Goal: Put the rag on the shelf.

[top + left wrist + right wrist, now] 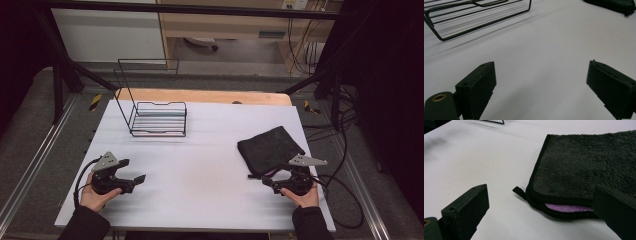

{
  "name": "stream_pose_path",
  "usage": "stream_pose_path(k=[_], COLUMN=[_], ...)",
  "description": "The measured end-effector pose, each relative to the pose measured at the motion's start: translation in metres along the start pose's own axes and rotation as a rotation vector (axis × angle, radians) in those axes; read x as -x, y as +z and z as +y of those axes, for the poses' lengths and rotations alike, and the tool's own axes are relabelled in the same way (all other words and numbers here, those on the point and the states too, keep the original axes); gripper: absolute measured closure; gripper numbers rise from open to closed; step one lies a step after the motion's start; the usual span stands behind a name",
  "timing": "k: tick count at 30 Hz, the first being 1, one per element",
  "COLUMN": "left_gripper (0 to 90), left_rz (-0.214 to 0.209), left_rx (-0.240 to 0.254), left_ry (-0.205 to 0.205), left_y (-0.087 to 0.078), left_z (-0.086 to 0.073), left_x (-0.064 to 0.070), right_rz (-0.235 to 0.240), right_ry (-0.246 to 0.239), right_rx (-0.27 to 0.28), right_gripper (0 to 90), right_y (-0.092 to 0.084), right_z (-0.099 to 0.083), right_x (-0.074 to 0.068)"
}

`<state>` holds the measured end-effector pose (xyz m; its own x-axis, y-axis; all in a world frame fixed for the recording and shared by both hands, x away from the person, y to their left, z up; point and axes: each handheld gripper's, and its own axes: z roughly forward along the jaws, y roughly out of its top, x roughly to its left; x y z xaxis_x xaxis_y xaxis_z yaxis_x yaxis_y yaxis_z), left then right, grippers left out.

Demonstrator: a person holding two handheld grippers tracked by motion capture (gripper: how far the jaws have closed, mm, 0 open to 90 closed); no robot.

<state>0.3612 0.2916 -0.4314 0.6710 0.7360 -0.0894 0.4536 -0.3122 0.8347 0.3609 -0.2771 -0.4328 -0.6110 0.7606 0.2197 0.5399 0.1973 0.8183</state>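
My right gripper (270,178) nearer: jaws apart, empty, near corner of folded towel (269,148) just ahead. Left gripper (134,181) also wide apart, empty, far from towel. Rack (159,119) beyond left gripper.

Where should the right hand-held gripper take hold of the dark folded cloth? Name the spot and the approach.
Probably the near folded corner of the cloth, where the layers gape and show purple. Bring the right hand-held gripper in low from the near edge; its jaws are already open around it.
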Motion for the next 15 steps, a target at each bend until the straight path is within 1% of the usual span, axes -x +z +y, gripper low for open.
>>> stream_pose_path(k=[3,6,11,13,14,15], left_gripper=[9.0,8.9,9.3,9.4,9.4,9.4], left_rz=[0.001,0.003,0.006,0.009,0.010,0.011], left_rx=[0.000,-0.001,-0.009,-0.007,0.001,0.001], left_ry=[-0.003,-0.003,0.002,-0.002,-0.011,-0.011], left_y=[-0.0002,-0.0002,0.0000,-0.0002,0.0000,-0.0001], left_z=[-0.0002,-0.0008,-0.0025,-0.0022,-0.0019,-0.0018], left_x=[-0.0003,-0.0003,-0.0016,-0.0026,-0.0025,-0.0027], right_rz=[0.001,0.004,-0.002,-0.001,0.001,-0.002], right_ry=[-0.009,-0.007,-0.019,-0.017,-0.017,-0.022], right_rx=[-0.005,-0.007,-0.007,0.002,-0.002,-0.002], right_gripper=[2.0,2.0,1.8,1.8,1.8,1.6], right_y=[0.0003,0.0007,0.0029,0.0038,0.0042,0.0051], right_z=[0.0009,0.0016,0.0044,0.0050,0.0051,0.0053], right_x=[-0.0009,-0.0020,-0.0050,-0.0064,-0.0072,-0.0077])
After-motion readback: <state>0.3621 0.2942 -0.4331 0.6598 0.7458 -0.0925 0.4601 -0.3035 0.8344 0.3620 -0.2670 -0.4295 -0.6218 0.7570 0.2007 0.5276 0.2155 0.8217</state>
